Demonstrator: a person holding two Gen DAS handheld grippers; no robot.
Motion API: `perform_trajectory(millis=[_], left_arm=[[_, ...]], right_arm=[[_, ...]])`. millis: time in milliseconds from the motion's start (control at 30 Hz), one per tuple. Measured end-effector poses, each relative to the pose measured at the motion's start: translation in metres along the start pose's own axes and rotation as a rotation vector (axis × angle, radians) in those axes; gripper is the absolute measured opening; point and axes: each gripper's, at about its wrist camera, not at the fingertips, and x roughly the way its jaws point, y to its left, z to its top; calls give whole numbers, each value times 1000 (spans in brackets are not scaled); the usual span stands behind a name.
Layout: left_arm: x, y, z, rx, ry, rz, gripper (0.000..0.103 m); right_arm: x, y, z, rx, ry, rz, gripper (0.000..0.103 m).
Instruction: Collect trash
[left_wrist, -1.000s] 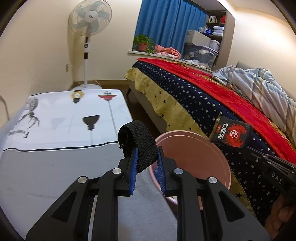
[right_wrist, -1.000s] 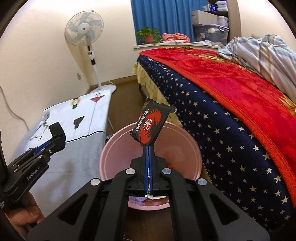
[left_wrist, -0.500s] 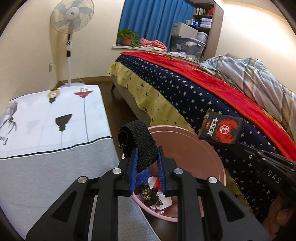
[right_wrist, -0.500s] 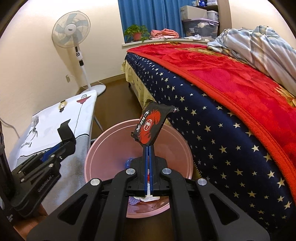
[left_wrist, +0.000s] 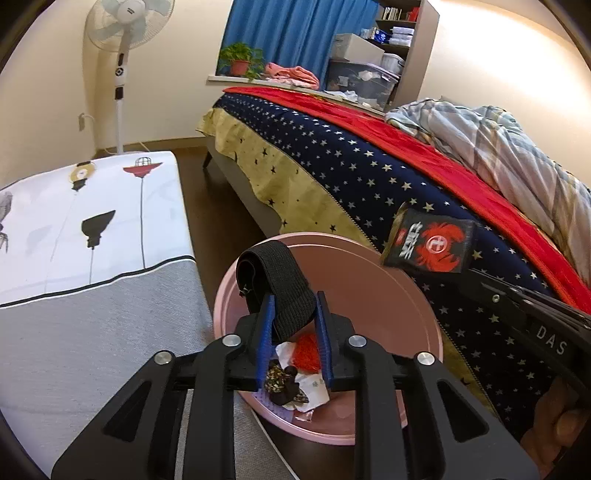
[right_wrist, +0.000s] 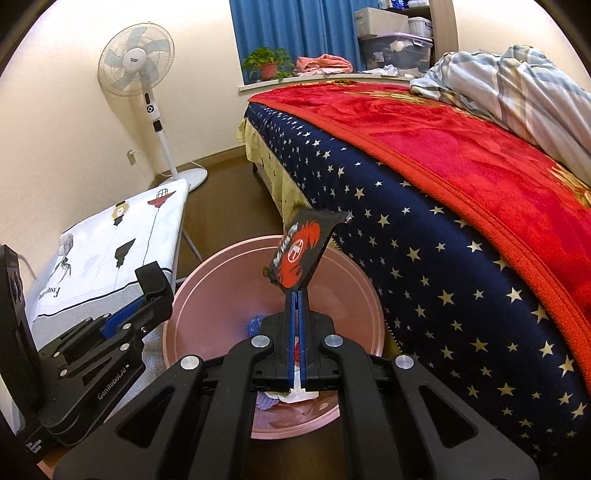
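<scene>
My left gripper (left_wrist: 293, 299) holds a black elastic strap (left_wrist: 273, 273) between its blue pads, above the near-left rim of a pink bin (left_wrist: 369, 280). Its jaws are opening slightly, and the strap is still pinched. Paper scraps and dark bits of trash (left_wrist: 295, 373) lie in the bin's bottom. My right gripper (right_wrist: 296, 293) hangs over the same bin (right_wrist: 221, 288) with a black and red snack wrapper (right_wrist: 301, 254) standing upright in its tips. These jaws are opening too: a thin slit shows between the pads. The left gripper (right_wrist: 147, 299) and its strap (right_wrist: 153, 282) appear at the bin's left edge.
A board with a white printed cover (left_wrist: 92, 221) stands close to the bin's left side. A bed with a starry blue cover and a red blanket (left_wrist: 369, 177) flanks the right. A pedestal fan (left_wrist: 122, 37) stands by the far wall. Dark wooden floor runs between board and bed.
Both grippers have shifted forward and dipped over the pink bin, so its trash-covered bottom now shows. A narrow gap has appeared between the right pads. Strap and wrapper stay held.
</scene>
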Motion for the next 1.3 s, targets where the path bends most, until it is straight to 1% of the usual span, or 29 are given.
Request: perform_trajectory(millis=[33, 67, 100, 133, 200, 267, 333, 400, 433, 533, 567, 633, 667, 767, 800, 933, 1133, 1300], left_arm=[[-1, 0, 0, 1, 0, 0, 31], [-2, 1, 0, 1, -2, 2, 36], [-2, 1, 0, 3, -4, 5, 39], [-4, 1, 0, 5, -1, 7, 39], [-9, 3, -2, 14, -5, 18, 39], [-16, 8, -3, 18, -12, 30, 40], [-27, 14, -4, 21, -25, 50, 45], [-39, 21, -6, 13, -38, 69, 49], [-46, 26, -7, 3, -45, 76, 54], [-67, 37, -10, -14, -70, 112, 62], [-73, 40, -11, -23, -76, 119, 63], [-87, 46, -13, -46, -89, 132, 71], [-95, 48, -14, -52, -96, 142, 73], [-114, 52, -16, -64, -119, 165, 82], [-121, 52, -17, -66, -129, 177, 86], [-151, 60, -22, -95, -163, 237, 94], [-192, 75, -37, -165, -181, 310, 95], [-217, 82, -54, -207, -177, 357, 95]], right_arm=[[0, -1, 0, 6, 0, -10, 8], [-1, -2, 0, 10, 0, -15, 12], [-1, -3, 0, 15, 0, -20, 18], [-2, -4, 0, 22, -2, -22, 22], [-6, -5, 0, 24, -12, -36, 51], [-10, -4, 0, 27, -23, -39, 61], [-13, -3, 0, 27, -28, -32, 63], [-18, -1, -1, 28, -32, -22, 73], [-21, 1, -1, 29, -36, -14, 75], [-32, 8, -2, 13, -47, 17, 83], [-36, 12, -3, 2, -51, 25, 87], [-45, 19, -4, -19, -64, 43, 93], [-49, 24, -5, -30, -69, 51, 97], [-58, 35, -6, -45, -70, 78, 98], [-63, 39, -7, -50, -70, 93, 98], [-77, 59, -14, -87, -68, 139, 98], [-89, 83, -29, -153, -49, 190, 98], [-99, 98, -43, -187, -39, 204, 98]])
